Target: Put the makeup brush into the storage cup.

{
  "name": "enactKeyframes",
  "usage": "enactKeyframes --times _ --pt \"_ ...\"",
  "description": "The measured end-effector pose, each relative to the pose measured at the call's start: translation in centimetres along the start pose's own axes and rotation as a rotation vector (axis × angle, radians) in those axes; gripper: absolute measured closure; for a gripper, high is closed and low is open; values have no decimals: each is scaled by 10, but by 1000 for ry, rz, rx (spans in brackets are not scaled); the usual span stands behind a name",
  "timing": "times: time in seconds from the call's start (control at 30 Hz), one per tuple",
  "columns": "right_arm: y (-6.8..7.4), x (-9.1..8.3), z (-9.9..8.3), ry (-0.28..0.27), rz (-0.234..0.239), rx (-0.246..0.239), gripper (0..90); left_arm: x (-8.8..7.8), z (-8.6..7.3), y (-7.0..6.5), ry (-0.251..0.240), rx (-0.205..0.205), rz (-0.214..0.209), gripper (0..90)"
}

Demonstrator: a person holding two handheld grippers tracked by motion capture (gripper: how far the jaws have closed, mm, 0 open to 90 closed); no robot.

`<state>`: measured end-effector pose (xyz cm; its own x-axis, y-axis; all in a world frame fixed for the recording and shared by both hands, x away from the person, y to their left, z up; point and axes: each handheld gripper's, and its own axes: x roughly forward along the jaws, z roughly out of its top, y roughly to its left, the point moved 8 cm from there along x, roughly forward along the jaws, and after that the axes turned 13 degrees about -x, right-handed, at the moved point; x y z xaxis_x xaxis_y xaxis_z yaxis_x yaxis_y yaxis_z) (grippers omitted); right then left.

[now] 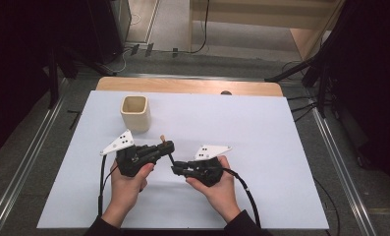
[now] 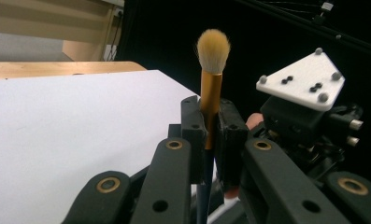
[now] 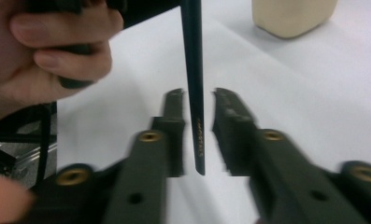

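A makeup brush [image 2: 211, 84] with a pale bristle head, a gold ferrule and a thin dark handle stands upright in my left gripper [image 2: 213, 123], which is shut on the ferrule. In the high view the left gripper [image 1: 169, 146] holds it mid-table, with the bristle tip [image 1: 161, 138] up and the handle slanting down to the right gripper [image 1: 176, 169]. In the right gripper view the dark handle [image 3: 195, 93] hangs between the jaws of my right gripper [image 3: 198, 100]. A gap shows on each side of it, so those jaws stand open around its lower end.
A beige square cup [image 1: 135, 113] stands on the white table sheet [image 1: 261, 128] at the back left, also seen as the cup [image 3: 293, 16] beyond the handle. The left hand [image 3: 57, 42] is close on the left. Floor rails flank the table.
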<state>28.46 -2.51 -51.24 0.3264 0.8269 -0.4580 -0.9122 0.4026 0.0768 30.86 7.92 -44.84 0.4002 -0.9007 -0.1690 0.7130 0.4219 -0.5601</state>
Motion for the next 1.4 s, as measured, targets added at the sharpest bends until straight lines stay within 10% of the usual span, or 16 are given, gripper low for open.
enactKeyframes --times 0.27,0.73,1.03,1.4 --pt "1 -4 4 -17 -64 -26 862 4 -4 1 15 -18 -5 710" --pt "-1 -7 5 -34 -109 -39 853 11 -13 0 52 1 19 838" --pt "-17 -24 3 -82 -259 -35 0 0 -4 8 23 25 59 839" --pt "-42 -64 -14 -153 -415 -23 0 -12 6 21 -12 28 94 839"
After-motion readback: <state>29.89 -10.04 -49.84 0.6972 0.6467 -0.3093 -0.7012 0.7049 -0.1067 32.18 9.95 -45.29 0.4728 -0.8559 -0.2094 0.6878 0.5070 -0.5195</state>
